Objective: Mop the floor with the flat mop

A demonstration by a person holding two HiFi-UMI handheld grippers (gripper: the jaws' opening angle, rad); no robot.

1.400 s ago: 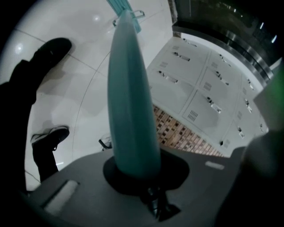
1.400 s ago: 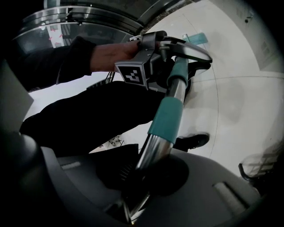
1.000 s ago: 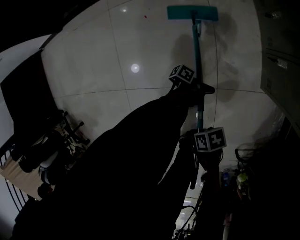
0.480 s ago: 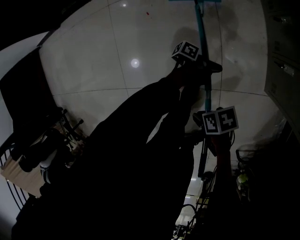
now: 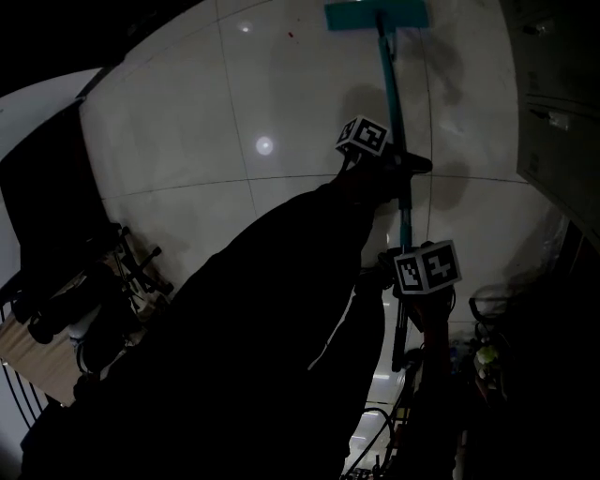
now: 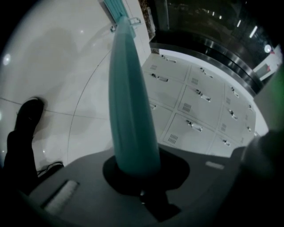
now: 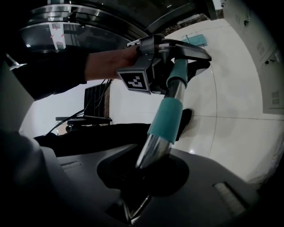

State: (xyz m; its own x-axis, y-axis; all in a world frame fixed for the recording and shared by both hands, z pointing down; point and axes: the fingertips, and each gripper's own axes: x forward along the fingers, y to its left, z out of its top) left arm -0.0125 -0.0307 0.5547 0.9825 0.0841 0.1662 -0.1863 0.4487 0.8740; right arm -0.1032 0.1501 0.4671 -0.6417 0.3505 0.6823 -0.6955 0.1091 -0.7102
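The flat mop has a teal head (image 5: 375, 15) lying on the pale tiled floor at the top of the head view, and its teal pole (image 5: 392, 103) runs down toward me. My left gripper (image 5: 398, 167) is shut on the pole partway down, under its marker cube (image 5: 364, 136). My right gripper (image 5: 405, 286) is shut on the pole nearer me. In the left gripper view the pole (image 6: 131, 111) rises from the shut jaws (image 6: 142, 177) to the mop head (image 6: 116, 8). In the right gripper view a metal section of the pole (image 7: 153, 150) leaves the jaws (image 7: 142, 177) toward the left gripper (image 7: 177, 51).
Grey lockers (image 5: 553, 112) line the right side, also in the left gripper view (image 6: 199, 111). A rack with dark gear (image 5: 94, 300) stands at the left. Cables and small items (image 5: 483, 356) crowd the lower right. A dark shoe (image 6: 26, 111) stands on the tiles.
The mop head slid away past the top of the view half a second ago, then came back toward me. Both grippers moved forward with the pole and back.
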